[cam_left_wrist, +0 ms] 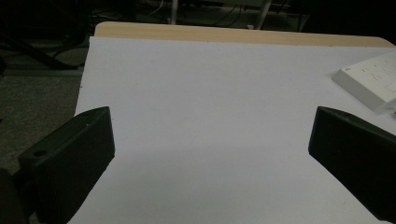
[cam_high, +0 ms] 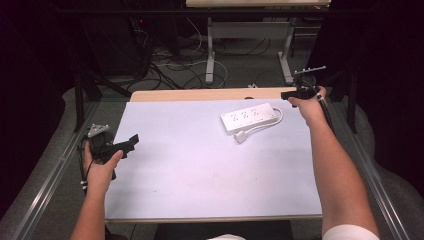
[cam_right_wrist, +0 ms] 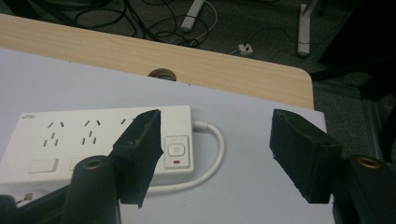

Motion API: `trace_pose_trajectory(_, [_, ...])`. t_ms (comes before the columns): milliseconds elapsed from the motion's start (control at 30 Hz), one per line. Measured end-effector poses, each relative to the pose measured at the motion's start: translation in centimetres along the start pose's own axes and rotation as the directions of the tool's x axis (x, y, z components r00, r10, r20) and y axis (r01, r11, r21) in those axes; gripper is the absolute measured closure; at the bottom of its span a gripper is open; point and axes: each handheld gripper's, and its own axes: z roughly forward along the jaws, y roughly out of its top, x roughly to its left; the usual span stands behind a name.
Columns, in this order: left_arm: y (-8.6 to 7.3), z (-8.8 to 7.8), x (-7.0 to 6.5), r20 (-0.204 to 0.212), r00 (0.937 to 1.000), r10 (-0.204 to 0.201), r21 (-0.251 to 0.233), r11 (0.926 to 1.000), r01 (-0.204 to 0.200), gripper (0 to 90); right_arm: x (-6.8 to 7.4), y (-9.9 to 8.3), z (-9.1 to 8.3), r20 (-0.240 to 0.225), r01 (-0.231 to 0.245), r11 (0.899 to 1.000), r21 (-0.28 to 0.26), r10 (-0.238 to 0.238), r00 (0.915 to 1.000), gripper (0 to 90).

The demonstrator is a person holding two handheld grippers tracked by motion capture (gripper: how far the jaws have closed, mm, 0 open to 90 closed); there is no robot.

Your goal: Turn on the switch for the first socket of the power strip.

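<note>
A white power strip [cam_high: 249,118] lies at the back right of the pale mat, its cord looped round to a plug [cam_high: 241,137] in front of it. My right gripper [cam_high: 289,95] hovers just right of the strip at the table's far edge. In the right gripper view its jaws [cam_right_wrist: 215,140] stand open above the strip's switch end [cam_right_wrist: 176,150] and the curved cord [cam_right_wrist: 215,156], touching neither. My left gripper [cam_high: 131,142] is held at the mat's left edge, open with nothing between its fingers [cam_left_wrist: 210,135]. The strip's corner [cam_left_wrist: 371,81] shows far right there.
The pale mat [cam_high: 200,165] covers most of the wooden table, leaving a bare strip [cam_high: 200,94] with a cable hole [cam_right_wrist: 161,73] at the back. Loose cables [cam_high: 170,65] and desk legs [cam_high: 210,55] are on the floor beyond. Metal rails [cam_high: 55,170] run along both sides.
</note>
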Motion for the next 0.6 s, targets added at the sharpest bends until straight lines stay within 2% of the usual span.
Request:
trace_pose_trajectory(333, [0.0,-0.1,0.1,-0.008,1.0000,-0.005,0.000,1.0000,0.005,0.2,1.2,-0.2,1.7,-0.029,0.013,1.000,0.025,-0.012,0.9995,44.2])
trace_pose_trajectory(567, [0.0,-0.1,0.2,-0.010,1.0000,-0.002,0.003,1.0000,0.002,0.2,1.8,-0.3,2.7,-0.048,0.020,0.999,0.031,-0.018,0.9987,45.8])
trace_pose_trajectory(600, [0.0,-0.1,0.2,-0.011,0.9999,-0.002,0.005,1.0000,0.002,0.2,1.9,-0.3,2.9,-0.044,0.007,0.999,0.033,-0.005,0.9990,45.8])
